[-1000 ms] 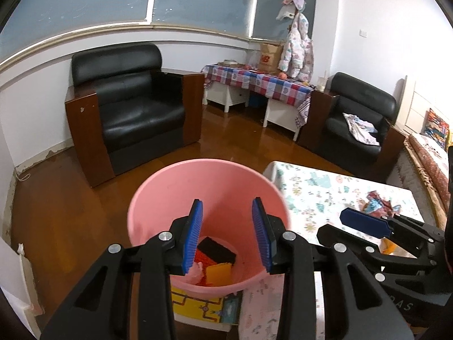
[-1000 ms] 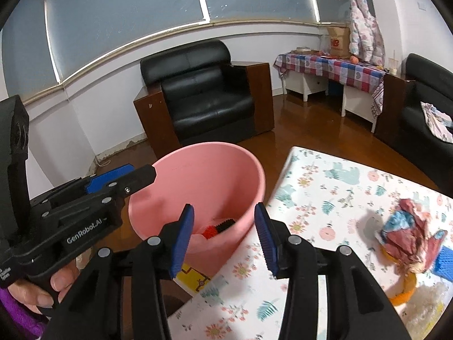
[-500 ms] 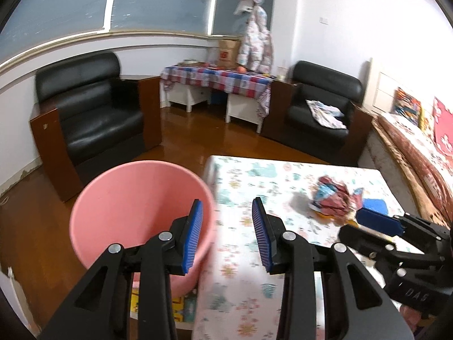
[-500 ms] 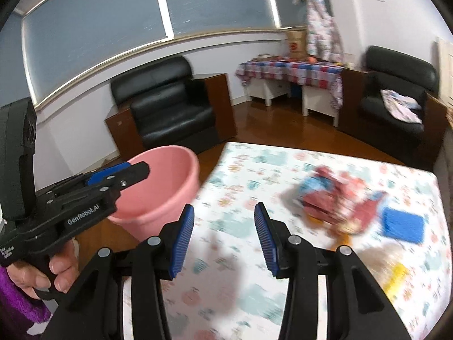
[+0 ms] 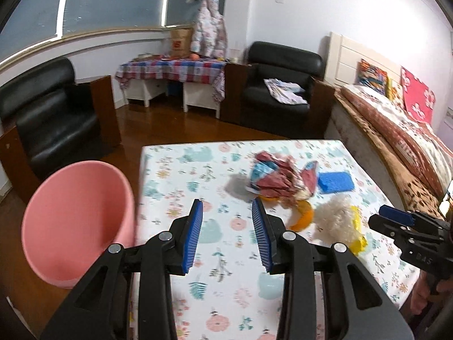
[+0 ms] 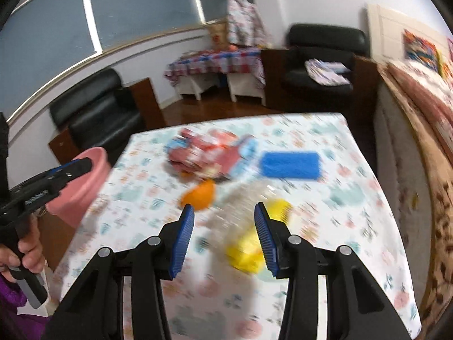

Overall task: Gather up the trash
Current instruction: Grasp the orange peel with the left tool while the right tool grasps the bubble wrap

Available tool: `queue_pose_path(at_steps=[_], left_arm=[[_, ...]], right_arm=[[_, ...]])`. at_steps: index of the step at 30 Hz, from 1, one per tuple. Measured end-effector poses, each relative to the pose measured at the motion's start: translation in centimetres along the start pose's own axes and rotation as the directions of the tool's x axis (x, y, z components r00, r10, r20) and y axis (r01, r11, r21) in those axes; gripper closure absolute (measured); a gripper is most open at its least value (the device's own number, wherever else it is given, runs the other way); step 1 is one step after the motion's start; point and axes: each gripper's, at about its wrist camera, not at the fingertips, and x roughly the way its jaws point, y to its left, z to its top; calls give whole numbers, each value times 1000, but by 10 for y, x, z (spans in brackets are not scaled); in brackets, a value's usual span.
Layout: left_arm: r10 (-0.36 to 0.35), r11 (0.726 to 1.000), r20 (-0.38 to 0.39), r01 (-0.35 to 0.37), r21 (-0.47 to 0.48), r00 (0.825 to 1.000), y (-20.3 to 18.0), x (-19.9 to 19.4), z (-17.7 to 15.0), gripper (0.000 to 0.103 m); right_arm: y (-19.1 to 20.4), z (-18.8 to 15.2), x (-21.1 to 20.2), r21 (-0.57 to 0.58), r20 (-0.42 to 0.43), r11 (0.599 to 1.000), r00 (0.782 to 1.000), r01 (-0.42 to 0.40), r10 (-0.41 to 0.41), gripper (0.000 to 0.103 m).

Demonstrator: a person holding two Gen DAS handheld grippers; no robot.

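Trash lies on the floral-clothed table [image 5: 226, 255]: a crumpled red-and-blue wrapper [image 5: 279, 177], a blue sponge [image 5: 335, 182], an orange peel [image 5: 301, 216], and a whitish fluffy wad with yellow plastic [image 5: 339, 222]. A pink bucket [image 5: 76, 218] stands on the floor off the table's left edge. My left gripper [image 5: 226, 221] hovers open and empty over bare cloth, short of the wrapper. My right gripper [image 6: 223, 218] is open and empty, above the blurred whitish wad [image 6: 240, 198] and yellow plastic [image 6: 249, 252], with the sponge [image 6: 290, 165] and wrapper [image 6: 206, 153] beyond.
Black armchairs [image 5: 48, 113] [image 5: 280, 85] stand behind the table, with a checked-cloth side table [image 5: 172, 70] between them. A bed [image 5: 396, 130] runs along the right side. A hand [image 6: 25, 252] holds the left gripper at the right wrist view's left edge.
Both grippers swung right, from over the pink bucket to over the table. The bucket slid to the left of both views and the trash pile came close. Jaws kept the same width.
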Motion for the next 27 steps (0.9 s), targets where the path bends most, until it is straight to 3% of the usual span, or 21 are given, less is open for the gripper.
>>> queue_pose_path(at_steps=[7,14,21,27], left_arm=[[-88,993,-77,94,76,993,-32,22,-6,67],[-149,964,-136,175,199,979,-70,45,-12,67],[-158,945,-183,203,257,970,-89,75,-13,67],[-145,940,-211,201,275,967,-96,97,-14,67]], right_arm=[[-13,-14,14,66,-77,998,997,10,-5,59],[-22,-18,23,108,-102,994,995,19,-8,59],[-33,-20,28,171,-127,985,992,-1,23,59],[-27,-22,36,142,-172,990,984,-21,45,59]])
